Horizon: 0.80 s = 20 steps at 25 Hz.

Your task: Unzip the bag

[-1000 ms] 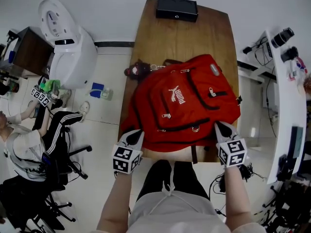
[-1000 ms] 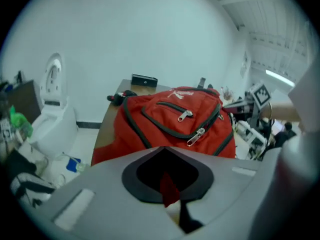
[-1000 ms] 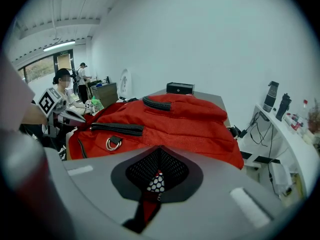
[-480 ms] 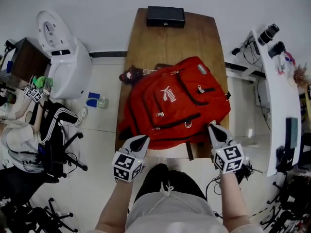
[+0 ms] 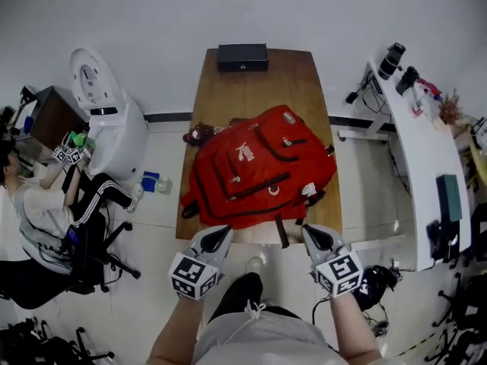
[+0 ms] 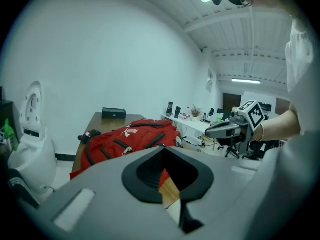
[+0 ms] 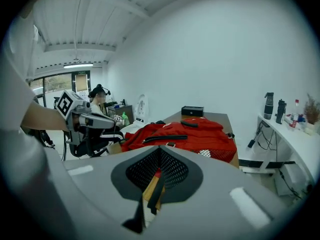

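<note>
A red backpack lies flat on the wooden table, its black zip lines running across the front. It also shows in the left gripper view and the right gripper view. My left gripper hangs just off the table's near edge, jaws shut and empty. My right gripper is level with it on the right, also shut with nothing in it. Neither touches the bag. A dark strap hangs over the near edge between them.
A black box sits at the table's far end. A small dark plush charm lies by the bag's left corner. A white machine and a seated person are at the left; a white desk with bottles is at the right.
Both grippers have drawn back from the bag's near edge toward my body. The head view has pulled back, so the table and bag look smaller.
</note>
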Available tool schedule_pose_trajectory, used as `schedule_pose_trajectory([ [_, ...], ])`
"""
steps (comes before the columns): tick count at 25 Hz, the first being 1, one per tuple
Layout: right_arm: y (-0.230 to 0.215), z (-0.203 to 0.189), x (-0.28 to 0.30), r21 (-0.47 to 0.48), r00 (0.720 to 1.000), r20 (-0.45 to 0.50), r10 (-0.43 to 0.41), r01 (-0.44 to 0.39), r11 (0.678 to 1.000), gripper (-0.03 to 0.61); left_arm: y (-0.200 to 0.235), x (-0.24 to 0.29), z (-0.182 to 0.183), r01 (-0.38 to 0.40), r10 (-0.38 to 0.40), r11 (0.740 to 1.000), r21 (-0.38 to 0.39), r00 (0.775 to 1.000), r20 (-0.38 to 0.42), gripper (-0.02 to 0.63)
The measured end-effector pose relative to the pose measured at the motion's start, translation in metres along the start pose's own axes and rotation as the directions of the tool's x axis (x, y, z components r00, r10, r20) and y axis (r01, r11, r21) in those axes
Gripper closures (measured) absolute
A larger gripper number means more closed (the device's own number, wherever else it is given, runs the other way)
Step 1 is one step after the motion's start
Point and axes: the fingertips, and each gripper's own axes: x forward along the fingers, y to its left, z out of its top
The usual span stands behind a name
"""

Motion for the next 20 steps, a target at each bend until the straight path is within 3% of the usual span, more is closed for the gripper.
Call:
schedule_pose_trajectory([
  [5,0.042,-0.019,-0.062,-0.010,0.999,0.028,0.022,-0.021,1.000,0.572,-0.071,-0.042,-0.002,0.020,-0.021,0.999,0.036,0.999,0.045,0.607],
  [10,0.086,-0.041,-0.125,-0.021,0.998,0.032,0.054,-0.053,0.998,0.572,-0.145,-0.085,-0.030,0.054,-0.057,0.994,0.096,0.998,0.031,0.607],
  [17,0.127,-0.038,-0.154,-0.046,0.995,0.099,0.001,0.004,0.999,0.572,-0.153,-0.142,-0.016,-0.006,-0.020,0.986,0.164,0.988,0.154,0.607],
  [20,0.148,-0.030,-0.160,-0.050,0.990,0.138,-0.027,0.034,0.998,0.572,-0.156,-0.169,-0.014,0.004,-0.041,0.978,0.208,0.984,0.174,0.607],
])
